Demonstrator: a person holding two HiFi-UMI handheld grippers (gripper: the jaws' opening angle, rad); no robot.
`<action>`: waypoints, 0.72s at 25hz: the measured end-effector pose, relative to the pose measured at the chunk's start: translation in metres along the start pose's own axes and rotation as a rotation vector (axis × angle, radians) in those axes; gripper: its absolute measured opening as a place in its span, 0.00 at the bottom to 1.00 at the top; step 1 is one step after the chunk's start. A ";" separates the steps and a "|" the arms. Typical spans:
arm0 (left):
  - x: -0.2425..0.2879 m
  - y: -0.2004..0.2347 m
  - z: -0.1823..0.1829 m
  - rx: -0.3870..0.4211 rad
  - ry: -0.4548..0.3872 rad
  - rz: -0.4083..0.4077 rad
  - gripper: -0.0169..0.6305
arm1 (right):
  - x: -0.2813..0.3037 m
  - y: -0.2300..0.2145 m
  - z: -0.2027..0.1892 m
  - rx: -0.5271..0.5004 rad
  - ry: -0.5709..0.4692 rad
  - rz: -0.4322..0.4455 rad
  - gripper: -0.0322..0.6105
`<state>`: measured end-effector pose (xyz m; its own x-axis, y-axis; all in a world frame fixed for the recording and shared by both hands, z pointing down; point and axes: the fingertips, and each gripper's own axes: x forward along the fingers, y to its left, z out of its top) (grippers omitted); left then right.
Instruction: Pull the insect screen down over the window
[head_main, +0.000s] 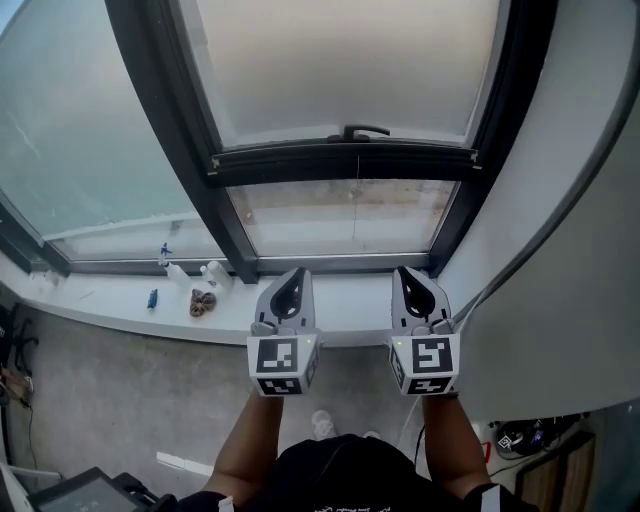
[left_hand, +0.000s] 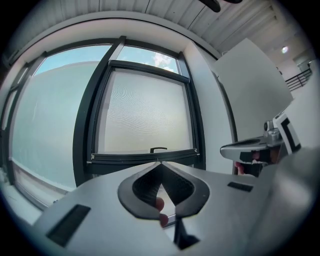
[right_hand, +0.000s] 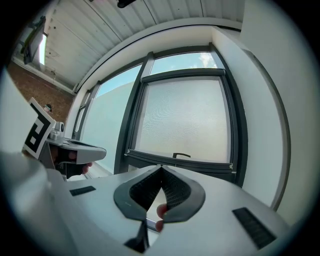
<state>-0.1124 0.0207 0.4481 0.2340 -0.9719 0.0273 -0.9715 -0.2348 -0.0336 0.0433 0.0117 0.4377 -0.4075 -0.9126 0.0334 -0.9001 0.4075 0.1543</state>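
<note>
Left grey two-jaw gripper and right grey two-jaw gripper are both closed and empty, near the window. The pale mesh insect screen hangs partly lowered, its black bottom bar above bare glass (small bottles crowd the white sill). The screen's top is cut off.

the screen runs out past the top edge, so its upper end is unseen. on the sill stand little things too small to name: a pale bottle-like shape, a smaller one with a blue top, a blue piece and a brownish lump. below the sill, a white shoe is half covered by the person's body. further below the sill, a dark flat thing is cut by the bottom edge. right of the sill, dark gear sits partly behind the white wall. only fingertips show behind the left tool, and fingertips behind the right tool; the hands are hidden.
</note>
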 end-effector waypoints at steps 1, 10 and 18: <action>-0.002 -0.007 -0.001 -0.003 0.000 0.003 0.03 | -0.005 -0.002 -0.001 -0.005 0.000 0.005 0.05; -0.018 -0.051 -0.002 0.010 0.016 0.003 0.03 | -0.042 -0.008 -0.003 -0.021 -0.010 0.030 0.05; -0.035 -0.055 -0.005 0.027 0.024 0.020 0.03 | -0.056 -0.007 -0.001 0.000 -0.053 0.029 0.05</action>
<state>-0.0671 0.0673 0.4544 0.2129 -0.9758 0.0505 -0.9745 -0.2158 -0.0612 0.0726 0.0596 0.4357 -0.4409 -0.8974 -0.0144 -0.8878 0.4337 0.1543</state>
